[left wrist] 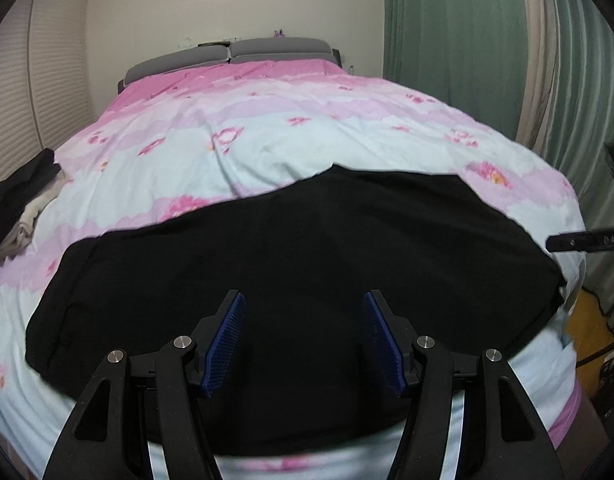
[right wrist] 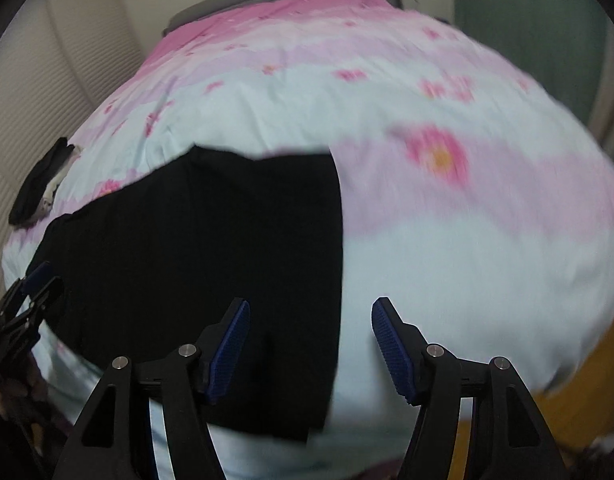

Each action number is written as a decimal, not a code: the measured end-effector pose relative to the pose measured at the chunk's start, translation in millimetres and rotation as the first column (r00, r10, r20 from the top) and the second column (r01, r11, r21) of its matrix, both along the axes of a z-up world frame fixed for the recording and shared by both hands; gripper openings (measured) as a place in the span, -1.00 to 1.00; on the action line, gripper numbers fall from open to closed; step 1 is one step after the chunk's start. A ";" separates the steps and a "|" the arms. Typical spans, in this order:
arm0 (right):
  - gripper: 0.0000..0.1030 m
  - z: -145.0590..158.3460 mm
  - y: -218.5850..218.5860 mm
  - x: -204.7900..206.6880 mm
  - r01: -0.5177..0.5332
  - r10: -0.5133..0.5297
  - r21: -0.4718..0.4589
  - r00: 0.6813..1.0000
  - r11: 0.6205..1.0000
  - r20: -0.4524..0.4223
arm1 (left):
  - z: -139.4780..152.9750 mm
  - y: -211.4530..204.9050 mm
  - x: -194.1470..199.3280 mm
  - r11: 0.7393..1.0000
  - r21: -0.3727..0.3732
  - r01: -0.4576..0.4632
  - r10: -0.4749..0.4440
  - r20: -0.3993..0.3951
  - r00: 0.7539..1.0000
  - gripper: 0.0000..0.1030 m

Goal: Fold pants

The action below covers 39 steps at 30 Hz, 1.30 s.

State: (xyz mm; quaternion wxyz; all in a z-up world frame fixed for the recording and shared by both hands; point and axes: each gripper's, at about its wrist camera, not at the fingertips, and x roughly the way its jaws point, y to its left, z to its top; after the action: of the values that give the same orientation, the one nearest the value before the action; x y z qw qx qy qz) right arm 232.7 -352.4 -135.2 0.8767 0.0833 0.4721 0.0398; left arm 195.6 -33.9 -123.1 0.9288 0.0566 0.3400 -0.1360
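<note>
Black pants lie flat in a broad folded slab across the near end of the bed. My left gripper hovers open over their middle, blue pads apart, nothing between them. In the right wrist view the same pants fill the left half, their straight right edge running down the frame. My right gripper stands open above that edge, with the left pad over black cloth and the right pad over the cover. The left gripper shows at the far left edge of that view. The picture there is blurred.
The bed wears a pale blue and pink floral cover, with grey pillows at the head. A pile of dark and beige clothes sits at the left edge. Green curtains hang on the right; orange floor shows beyond the bed's corner.
</note>
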 end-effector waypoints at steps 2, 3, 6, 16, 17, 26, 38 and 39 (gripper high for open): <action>0.25 -11.7 -2.9 -14.7 0.032 -0.032 0.022 0.999 0.999 -0.013 | 0.1 3.4 -6.4 1.000 0.010 -0.004 0.004 0.006 1.000 0.18; 0.25 -14.1 -2.5 -20.3 0.044 -0.044 0.025 0.999 0.999 -0.011 | 0.9 5.2 -10.5 1.000 0.013 -0.005 0.005 0.010 1.000 0.18; 0.25 -12.6 3.1 -39.3 0.044 -0.044 -0.016 0.998 0.999 0.039 | 4.1 11.8 -21.2 1.000 0.015 -0.019 0.018 0.028 0.999 0.18; 0.25 5.2 68.7 -75.5 -0.050 0.097 -0.255 0.980 0.966 0.176 | -1.7 40.1 -45.3 0.994 0.056 -0.097 0.096 0.028 0.995 0.18; 0.25 5.4 76.0 -78.4 -0.064 0.119 -0.281 0.976 0.957 0.182 | -2.8 41.8 -46.4 0.993 0.059 -0.104 0.103 0.027 0.994 0.18; 0.25 1.4 86.7 -89.9 -0.032 0.051 -0.111 0.984 0.993 0.170 | -5.1 81.6 -48.4 0.967 0.040 -0.253 0.253 -0.001 0.967 0.18; 0.25 -30.6 30.4 -106.6 0.330 -0.353 0.305 0.935 0.893 0.022 | 28.0 13.0 -15.1 0.999 0.037 0.026 -0.027 0.044 0.999 0.18; 0.25 -34.2 25.0 -109.9 0.356 -0.380 0.347 0.925 0.868 0.002 | 34.9 -1.4 -2.4 0.992 0.053 0.113 -0.115 0.039 0.993 0.18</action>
State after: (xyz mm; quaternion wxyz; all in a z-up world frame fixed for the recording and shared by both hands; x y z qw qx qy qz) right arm 122.8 -327.4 -169.5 0.8563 0.3202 0.4028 -0.0440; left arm 193.2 -35.3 -88.2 0.9246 0.1025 0.3202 -0.1790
